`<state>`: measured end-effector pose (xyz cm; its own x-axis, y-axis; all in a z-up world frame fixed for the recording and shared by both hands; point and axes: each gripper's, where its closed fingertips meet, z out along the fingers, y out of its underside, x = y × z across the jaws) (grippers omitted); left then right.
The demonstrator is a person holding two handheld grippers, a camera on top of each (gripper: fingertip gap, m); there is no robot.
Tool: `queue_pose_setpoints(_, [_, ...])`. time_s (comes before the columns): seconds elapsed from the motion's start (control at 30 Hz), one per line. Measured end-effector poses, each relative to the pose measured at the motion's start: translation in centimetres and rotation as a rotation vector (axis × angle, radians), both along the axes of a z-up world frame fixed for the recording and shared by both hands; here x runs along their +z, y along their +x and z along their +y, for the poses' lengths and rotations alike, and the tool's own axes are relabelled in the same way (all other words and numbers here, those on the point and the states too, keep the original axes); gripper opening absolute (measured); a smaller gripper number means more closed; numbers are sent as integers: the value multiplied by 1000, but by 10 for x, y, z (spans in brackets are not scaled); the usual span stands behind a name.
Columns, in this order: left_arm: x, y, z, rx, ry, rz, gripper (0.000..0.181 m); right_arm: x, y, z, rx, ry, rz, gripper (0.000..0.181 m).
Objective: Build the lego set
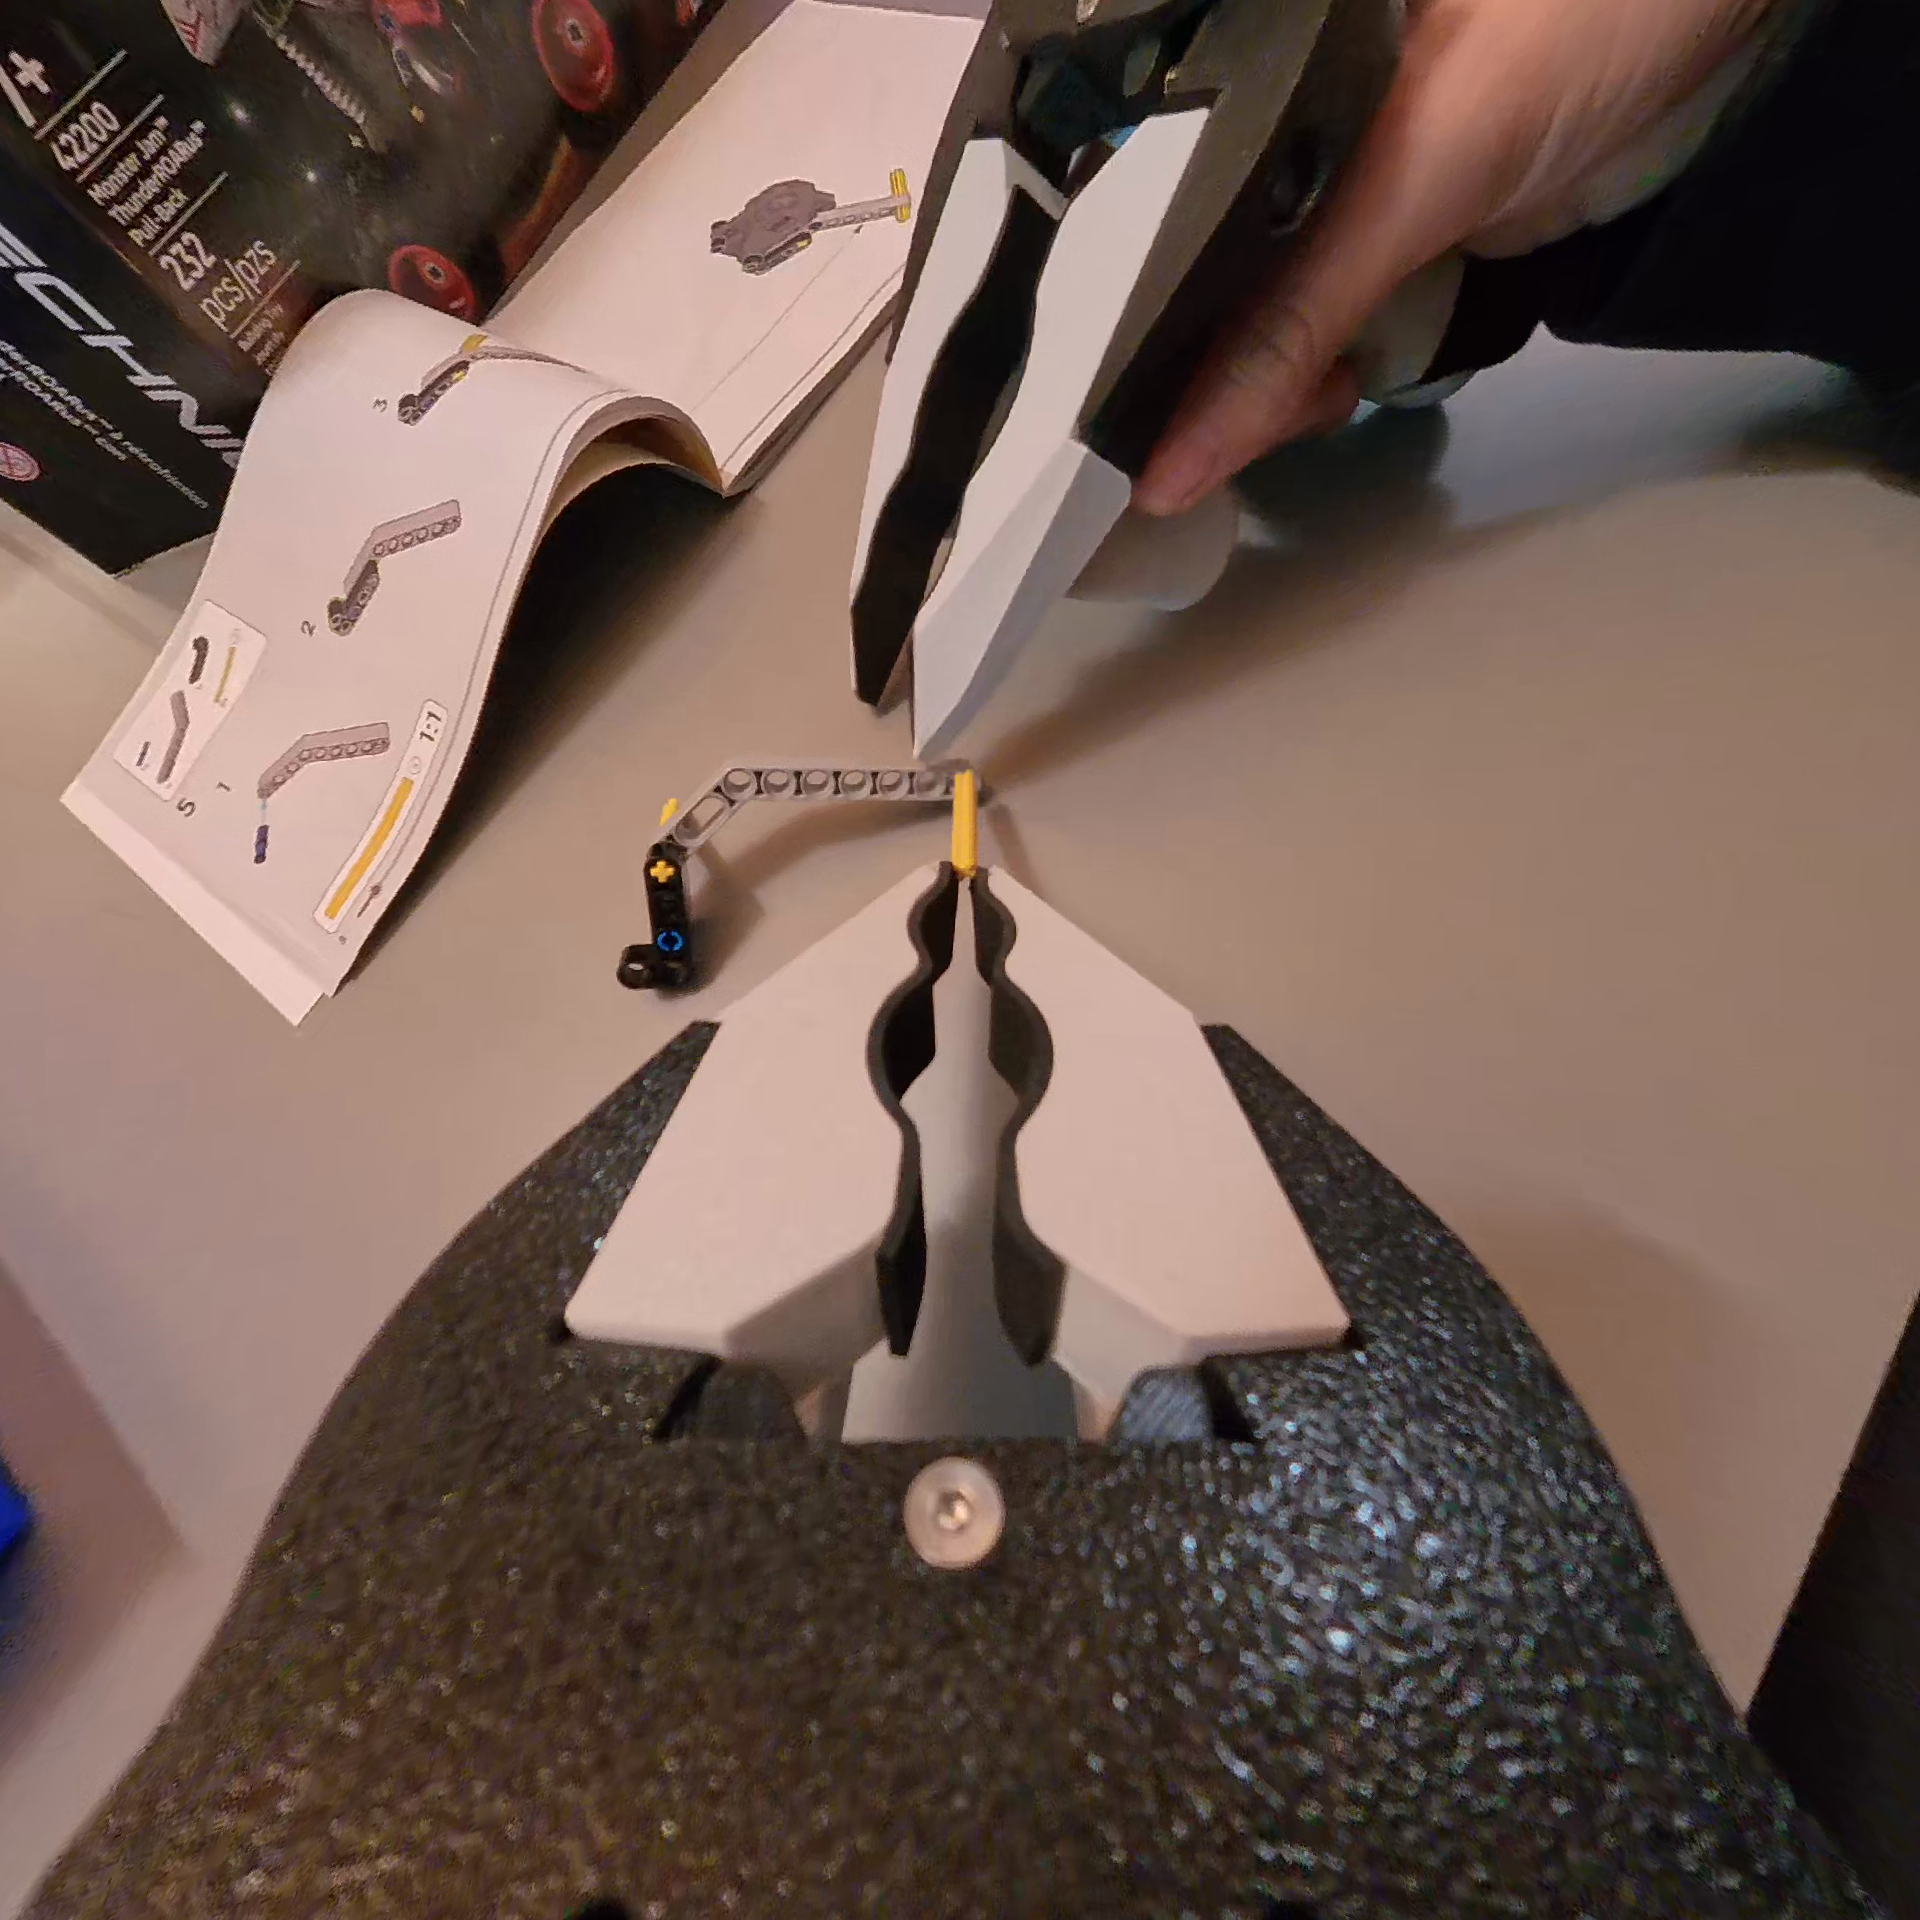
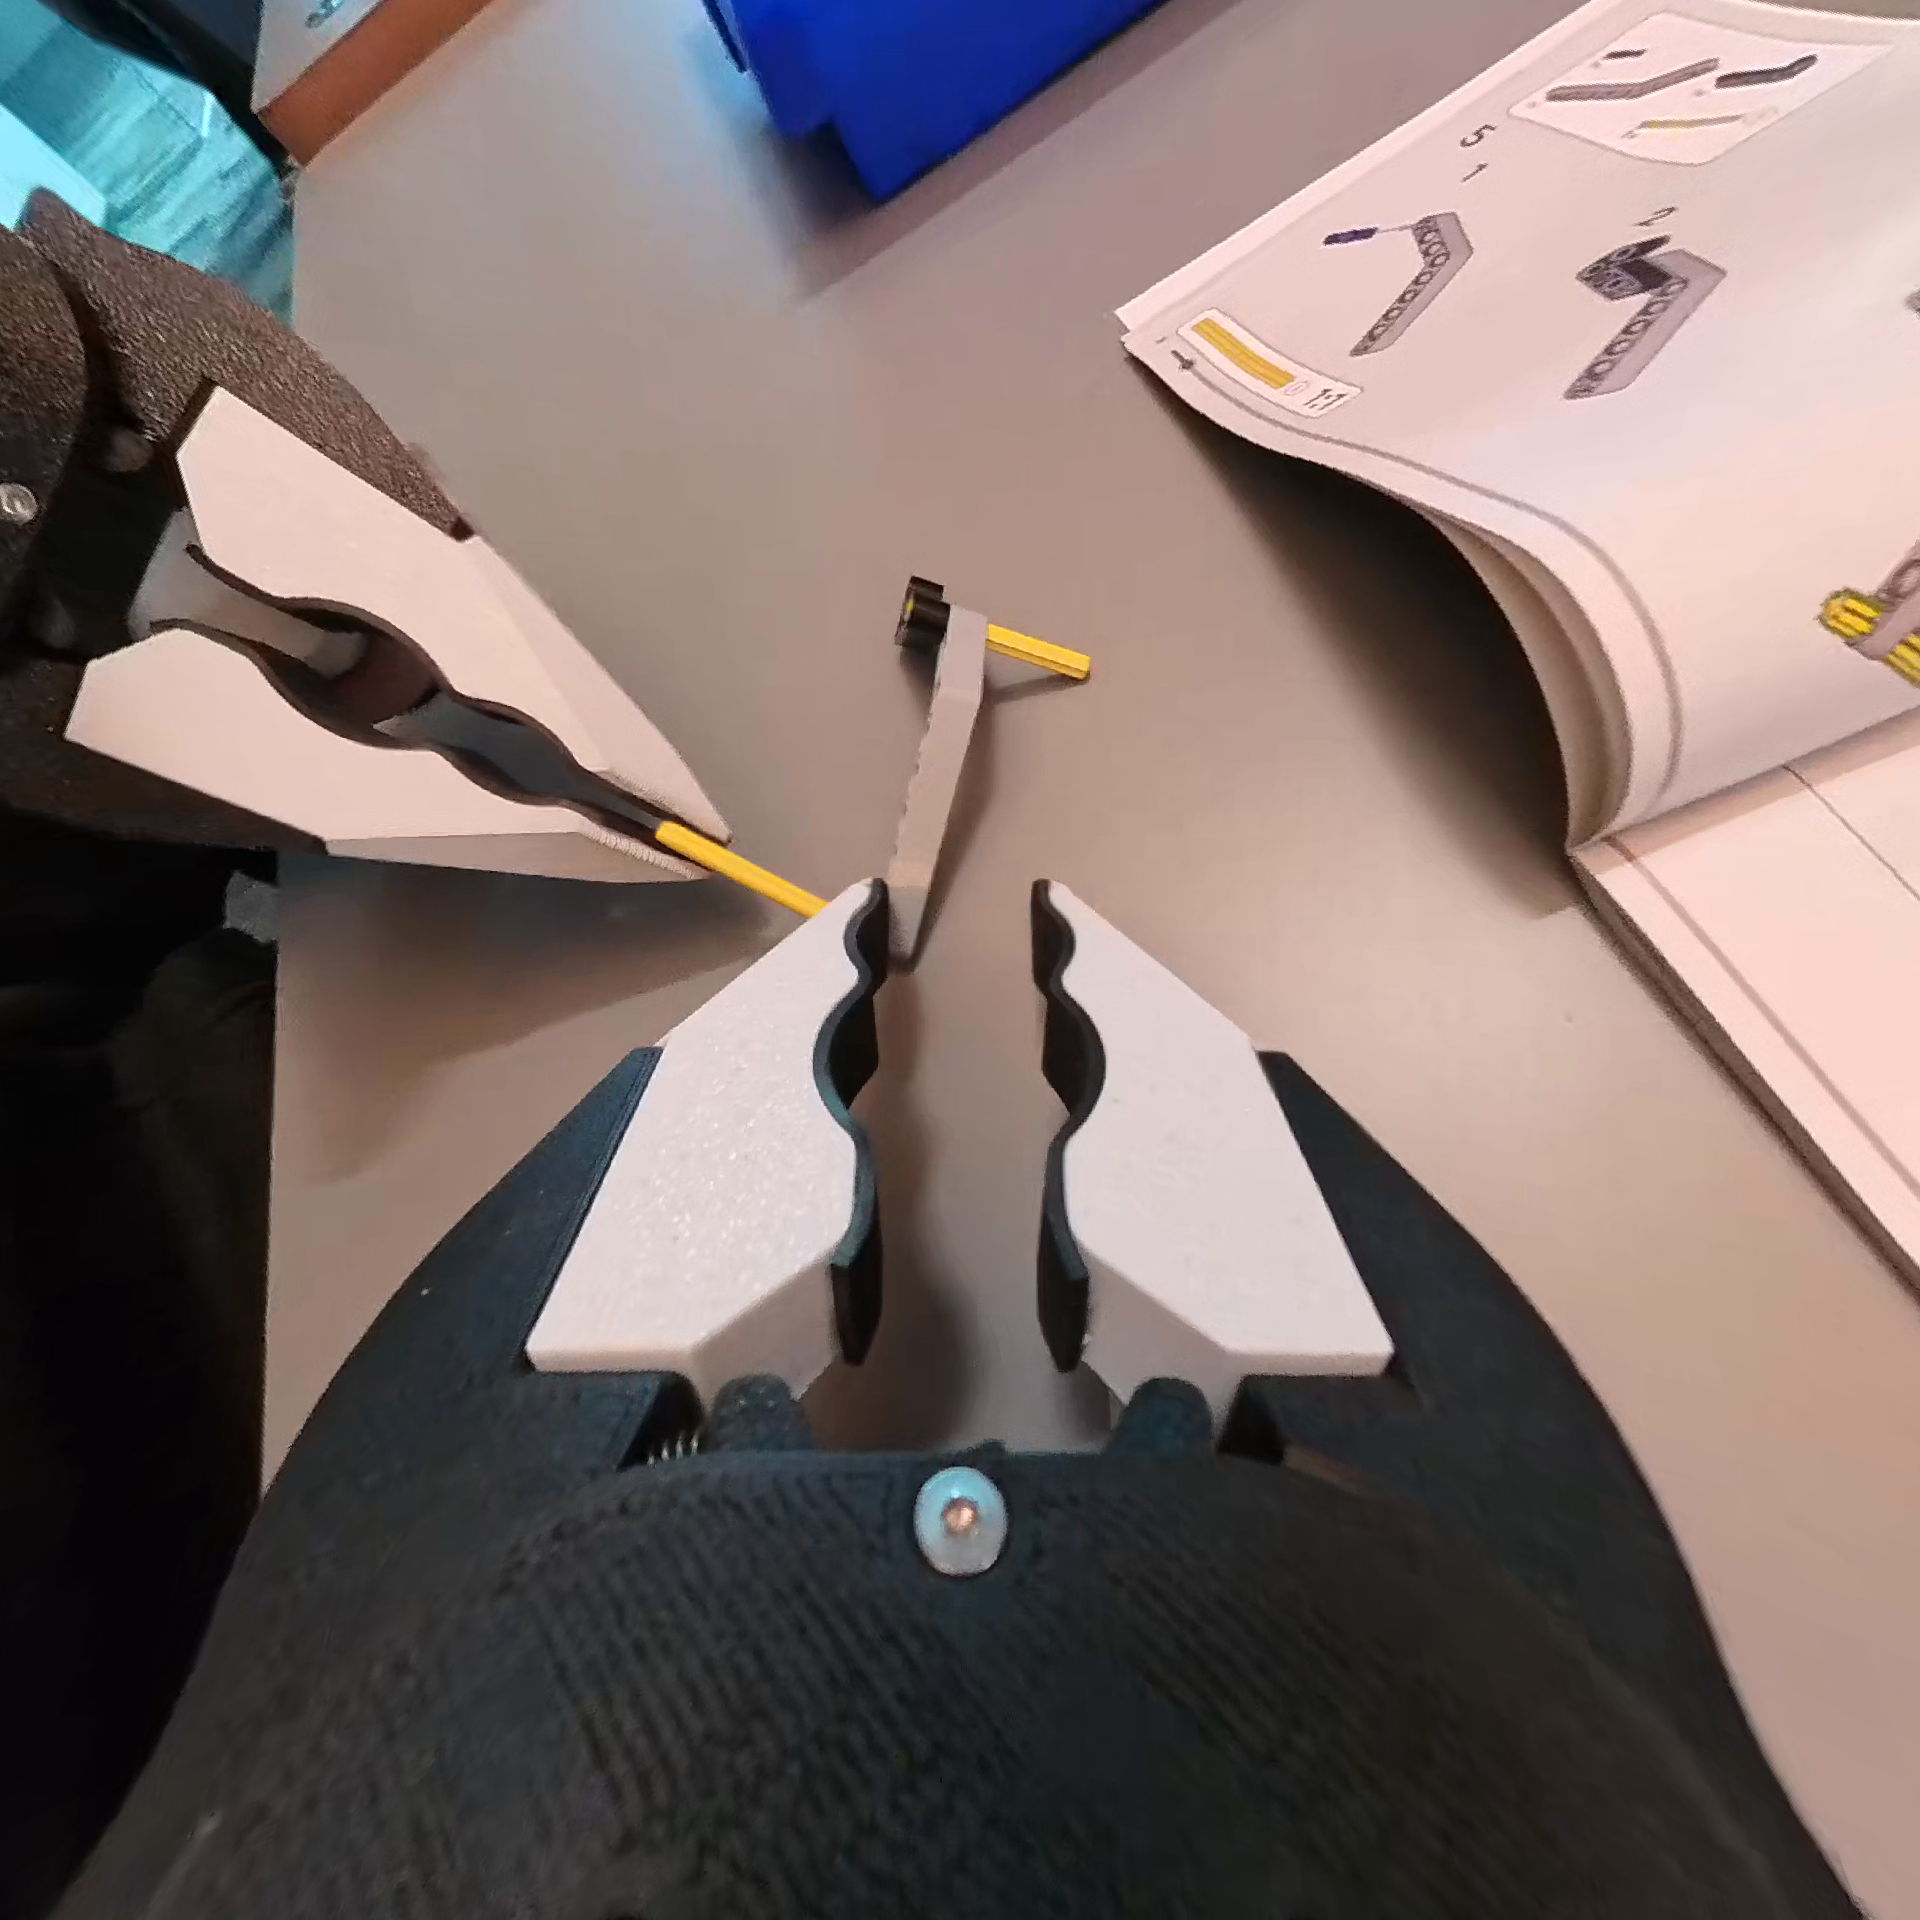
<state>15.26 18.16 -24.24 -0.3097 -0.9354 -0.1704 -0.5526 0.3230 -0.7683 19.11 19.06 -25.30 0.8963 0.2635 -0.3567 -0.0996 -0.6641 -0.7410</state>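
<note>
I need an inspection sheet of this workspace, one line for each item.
Surface: grey table, bare around the work.
Job's things: grey bent beam with black connector and a yellow axle through that end; second yellow axle at the beam's other end; open instruction booklet.
Clutter: set box; blue bin.
Grippers: left gripper shut on second yellow axle; right gripper open, its one fingertip beside the beam.
Cables: nothing seen.
Surroundings: a person's hand on the right gripper.

Left tongs (image 1: 961,883) clamped, right tongs (image 2: 961,904) apart
</note>
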Motion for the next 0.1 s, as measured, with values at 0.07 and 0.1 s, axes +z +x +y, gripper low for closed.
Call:
queue_pose_setpoints(0.07, [1,-1,0,2,13,-4,0,-1,-4,0,15,-7,7,19])
queue_pose_setpoints(0.1, [1,-1,1,3,18,-4,0,0,-5,0,14,-8,16,18])
